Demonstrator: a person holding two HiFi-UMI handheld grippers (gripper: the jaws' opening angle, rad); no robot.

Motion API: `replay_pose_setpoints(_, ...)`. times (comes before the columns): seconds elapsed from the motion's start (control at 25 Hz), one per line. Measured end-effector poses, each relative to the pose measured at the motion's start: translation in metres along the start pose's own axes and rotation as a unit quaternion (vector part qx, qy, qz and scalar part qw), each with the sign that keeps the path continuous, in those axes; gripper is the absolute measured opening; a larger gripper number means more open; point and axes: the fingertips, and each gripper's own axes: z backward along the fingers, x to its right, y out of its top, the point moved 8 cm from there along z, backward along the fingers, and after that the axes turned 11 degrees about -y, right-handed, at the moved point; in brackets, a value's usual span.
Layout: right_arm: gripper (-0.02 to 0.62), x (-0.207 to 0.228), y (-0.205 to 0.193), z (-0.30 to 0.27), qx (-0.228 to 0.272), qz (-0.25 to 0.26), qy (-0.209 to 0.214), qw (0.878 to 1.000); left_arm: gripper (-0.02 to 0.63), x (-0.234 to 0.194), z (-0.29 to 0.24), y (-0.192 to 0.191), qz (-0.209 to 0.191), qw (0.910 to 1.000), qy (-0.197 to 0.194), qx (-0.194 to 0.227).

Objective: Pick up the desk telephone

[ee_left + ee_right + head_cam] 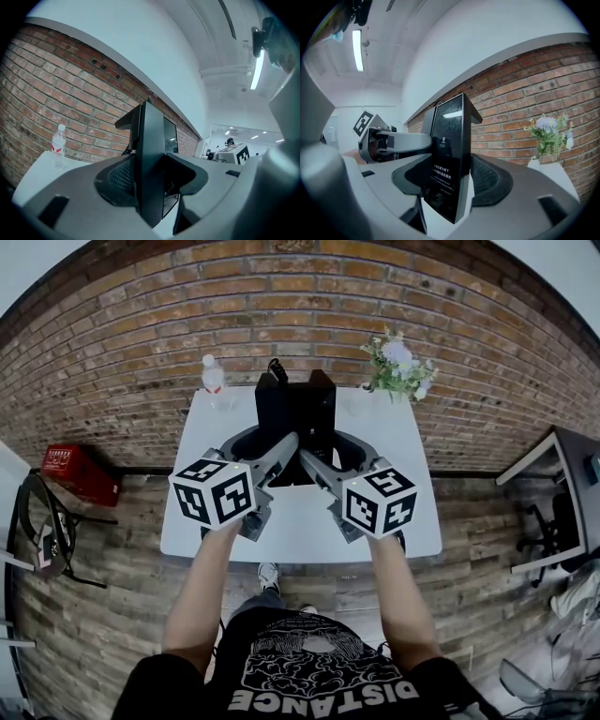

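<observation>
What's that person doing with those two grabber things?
A person holds a gripper in each hand and has both clamped on a black desk telephone, held upright over the white table. The left gripper grips one side and the right gripper the other. A water bottle and some flowers sit at the table's back edge by the brick wall.
</observation>
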Motion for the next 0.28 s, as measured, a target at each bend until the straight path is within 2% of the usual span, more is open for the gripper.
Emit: replay_pose_setpoints(0.28,0.253,0.0023,-0.0017,-0.0016,-0.002,0.0,0.0,1.0,0.201,-0.0018,-0.0023,-0.0013,0.0,1.0,0.0,-0.003)
